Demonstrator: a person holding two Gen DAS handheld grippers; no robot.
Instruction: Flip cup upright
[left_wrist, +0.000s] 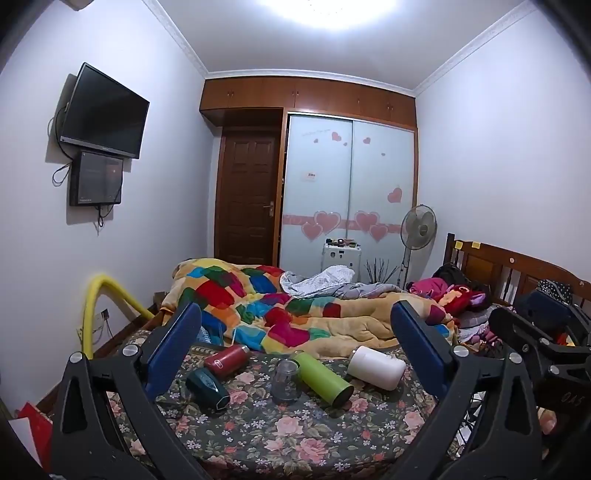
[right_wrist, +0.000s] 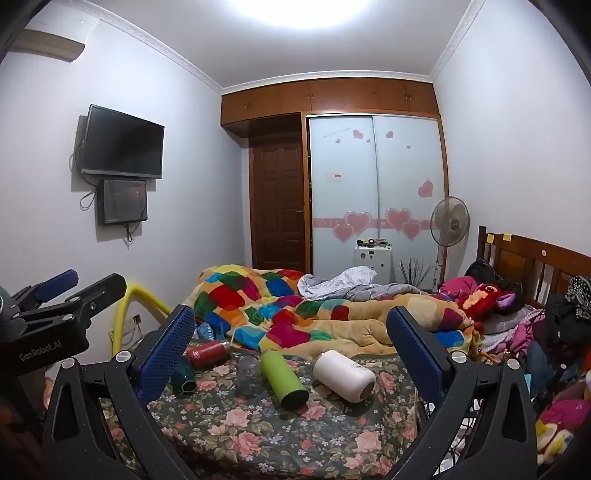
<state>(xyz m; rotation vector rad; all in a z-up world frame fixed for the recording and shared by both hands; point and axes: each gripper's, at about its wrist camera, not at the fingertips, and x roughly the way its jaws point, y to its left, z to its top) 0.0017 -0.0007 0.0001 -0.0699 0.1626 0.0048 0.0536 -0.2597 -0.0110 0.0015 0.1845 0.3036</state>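
A: Item one, task piece?
B: Clear glass cup (left_wrist: 285, 380), small, transparent, narrower at the top end than at the base. Standing on the floral bedspread (left_wrist: 280, 439), among the bottles, about midway between the two blue pads in the left wrist view. Long axis vertical. Which end carries the mouth: cannot tell through the glass.
A: Same cup, right wrist view?
B: Clear glass cup (right_wrist: 246, 374), again standing, just left of the green bottle (right_wrist: 283, 380), not clearly touching.
A: Neighbours?
B: Green bottle (left_wrist: 322, 378) lying on its side, long axis running from far-left to near-right, base end toward the camera. White bottle (left_wrist: 376, 367) lying on its side to the right of it, near but apart. Red bottle (left_wrist: 226, 361) lying on its side to the left, cap end pointing right toward the quilt. Dark teal cup (left_wrist: 207, 387) lying on its side, hexagonal base toward the camera, nearest the left pad.
A: Behind?
B: Patchwork quilt (left_wrist: 258, 302) heaped across the far half of the bed.
A: Tongs?
B: Left gripper (left_wrist: 295, 339) spread wide, holding nothing, hovering short of the bottles. Right gripper (right_wrist: 291, 338) likewise spread wide, holding nothing, well apart from every piece. Left gripper (right_wrist: 74, 286) also seen from the side at the left edge of the right wrist view.
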